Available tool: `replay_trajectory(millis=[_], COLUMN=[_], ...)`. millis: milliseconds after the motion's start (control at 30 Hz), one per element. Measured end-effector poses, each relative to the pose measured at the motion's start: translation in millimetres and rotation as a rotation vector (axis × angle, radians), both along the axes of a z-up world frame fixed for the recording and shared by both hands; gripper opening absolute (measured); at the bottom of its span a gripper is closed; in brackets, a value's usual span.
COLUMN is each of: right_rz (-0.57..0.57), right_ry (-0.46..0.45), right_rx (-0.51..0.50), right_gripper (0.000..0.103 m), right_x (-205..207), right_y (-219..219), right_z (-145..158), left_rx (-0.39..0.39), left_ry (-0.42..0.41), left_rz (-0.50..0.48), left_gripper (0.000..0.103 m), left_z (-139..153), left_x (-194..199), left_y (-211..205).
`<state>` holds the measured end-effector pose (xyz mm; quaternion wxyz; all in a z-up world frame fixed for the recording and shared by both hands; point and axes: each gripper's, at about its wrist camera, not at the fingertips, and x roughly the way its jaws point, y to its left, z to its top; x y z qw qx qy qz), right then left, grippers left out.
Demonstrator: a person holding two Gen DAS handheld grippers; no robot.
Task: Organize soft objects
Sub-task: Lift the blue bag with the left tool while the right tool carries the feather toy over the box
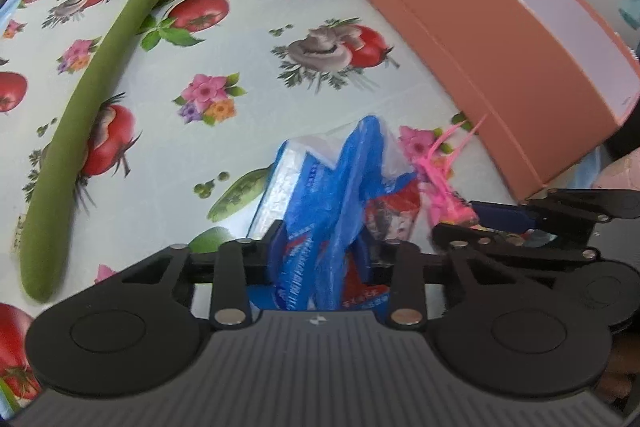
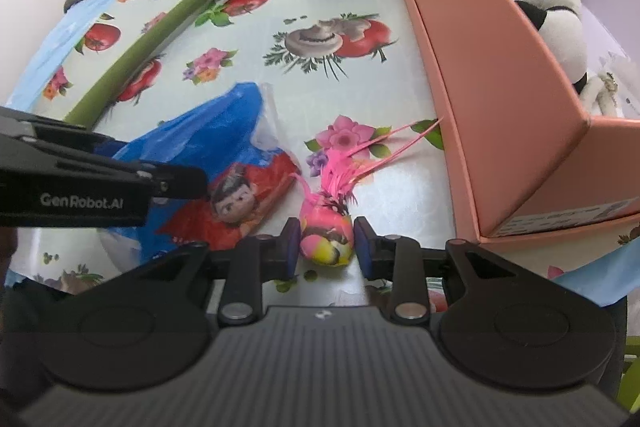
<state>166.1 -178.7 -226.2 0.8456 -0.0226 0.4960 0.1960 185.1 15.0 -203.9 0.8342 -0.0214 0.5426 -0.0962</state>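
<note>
White lettering "GenRobot.AI" reads clearly on the black side bar of the left tongs (image 2: pixel 92 201), seen from the right wrist view. The blue and red plastic bag (image 1: pixel 332 211) carries white printed characters along its blue folds and more on the red patch, too crumpled and blurred to read in either view. A white label strip on the low front edge of the pink box (image 2: pixel 568 217) bears small dark print, illegible. A small emblem sits on the ribbed grey housing of the right tongs (image 2: pixel 326 247), unreadable.
</note>
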Motion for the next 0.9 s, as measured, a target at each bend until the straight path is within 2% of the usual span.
replay_trajectory(millis=[267, 600, 900], right_rz=[0.006, -0.004, -0.021], right_ry=[-0.007, -0.064, -0.143], right_rx=[-0.01, 0.006, 0.043], right_gripper=[0.032, 0.032, 0.032], right_x=[0, -8, -23], right_y=[1, 0, -5], right_z=[-3, 24, 66], left_rx=[-0.03, -0.053, -0.075], left_ry=[-0.023, -0.118, -0.222], left_rz=[0.096, 0.204, 0.211], left_gripper=[0.013, 0.01, 0.01], left_z=[4, 45, 99], left_x=[-5, -21, -45], left_y=[6, 18, 16])
